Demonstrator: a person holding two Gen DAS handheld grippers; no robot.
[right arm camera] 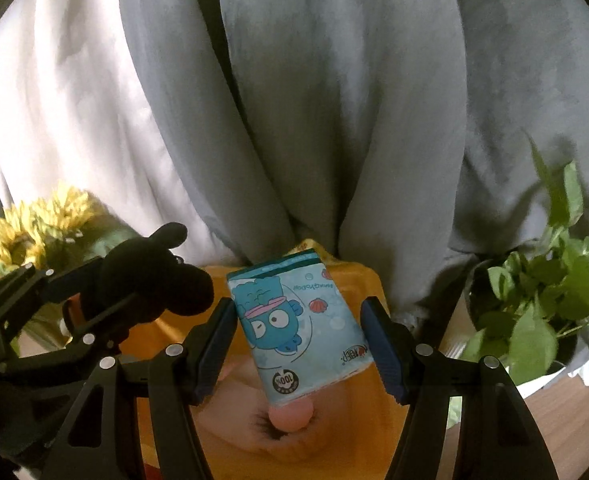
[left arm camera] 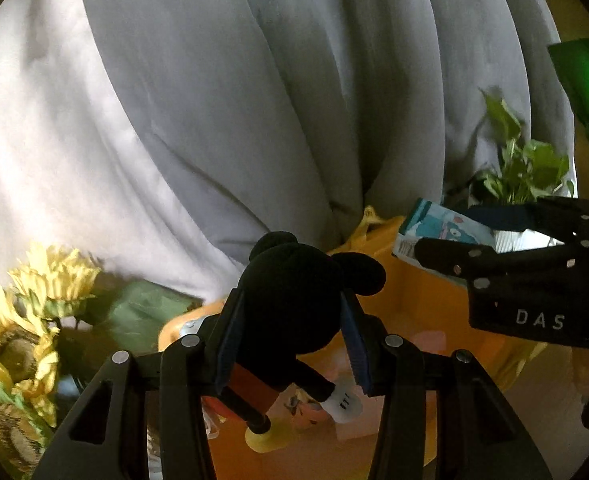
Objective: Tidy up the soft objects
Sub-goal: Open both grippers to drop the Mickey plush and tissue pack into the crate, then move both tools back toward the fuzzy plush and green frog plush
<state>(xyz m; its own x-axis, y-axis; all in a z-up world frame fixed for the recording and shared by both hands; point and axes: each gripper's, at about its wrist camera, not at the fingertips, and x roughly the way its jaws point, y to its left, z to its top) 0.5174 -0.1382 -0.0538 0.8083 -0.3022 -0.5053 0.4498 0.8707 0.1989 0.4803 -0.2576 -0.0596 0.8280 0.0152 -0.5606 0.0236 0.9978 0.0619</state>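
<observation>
My left gripper [left arm camera: 292, 344] is shut on a black Mickey Mouse plush [left arm camera: 294, 300] and holds it above an orange basket [left arm camera: 422, 300]. The plush's red shorts and yellow shoe hang below the fingers. The plush also shows in the right wrist view [right arm camera: 150, 280], at the left. My right gripper [right arm camera: 300, 344] has its jaws beside a blue tissue pack [right arm camera: 298, 320] with a cartoon fish; small gaps show at both pads. The pack is over the orange basket [right arm camera: 354, 276]. The pack shows in the left wrist view [left arm camera: 442, 228] too.
Grey curtains [left arm camera: 274, 100] hang behind the basket. Artificial sunflowers [left arm camera: 18, 320] stand at the left. A green potted plant [right arm camera: 542, 300] stands at the right on a wooden surface [right arm camera: 566, 412]. A pink round thing [right arm camera: 290, 416] lies in the basket.
</observation>
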